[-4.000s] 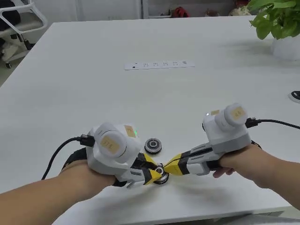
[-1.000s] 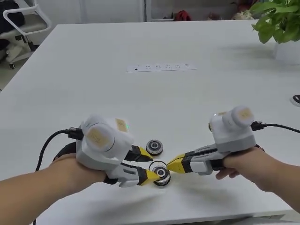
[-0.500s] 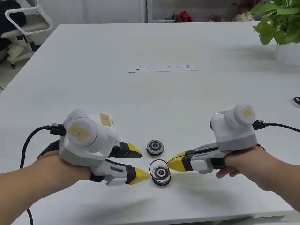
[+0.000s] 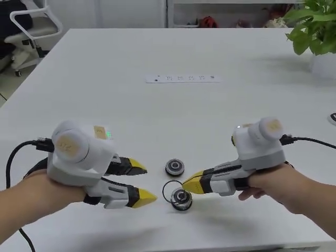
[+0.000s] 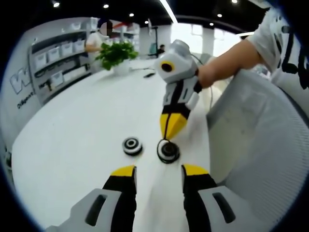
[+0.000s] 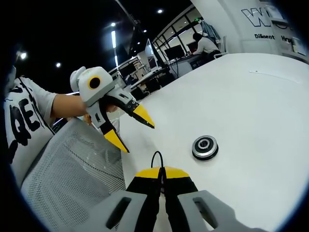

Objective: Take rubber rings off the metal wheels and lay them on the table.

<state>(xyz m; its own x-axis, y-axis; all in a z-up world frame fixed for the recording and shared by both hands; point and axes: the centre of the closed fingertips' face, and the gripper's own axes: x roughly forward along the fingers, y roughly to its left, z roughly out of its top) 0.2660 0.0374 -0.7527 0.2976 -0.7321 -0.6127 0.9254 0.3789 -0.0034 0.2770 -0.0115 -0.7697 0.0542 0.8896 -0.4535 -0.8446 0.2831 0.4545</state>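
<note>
Two metal wheels lie near the table's front edge. The far wheel [image 4: 175, 167] [image 5: 132, 145] [image 6: 205, 147] still wears its black rubber ring. From the near wheel [image 4: 181, 199] [image 5: 168, 151] a thin rubber ring [image 4: 168, 190] [image 6: 157, 157] stands partly lifted off. My right gripper [image 4: 187, 185] [image 6: 161, 173] [image 5: 172, 128] is shut on that ring, its tips just above the near wheel. My left gripper [image 4: 142, 182] [image 5: 159, 170] [image 6: 126, 128] hovers open to the left of both wheels, with nothing between its fingers.
A white power strip [image 4: 181, 79] lies mid-table. A potted plant [image 4: 314, 23] stands at the far right corner, and an office chair [image 4: 29, 26] beyond the far left edge. Black cables [image 4: 307, 138] trail from both grippers.
My left gripper has let go of the near wheel, opened and drawn back to the left. The right gripper stays shut on the ring, which now stands looser from the wheel.
</note>
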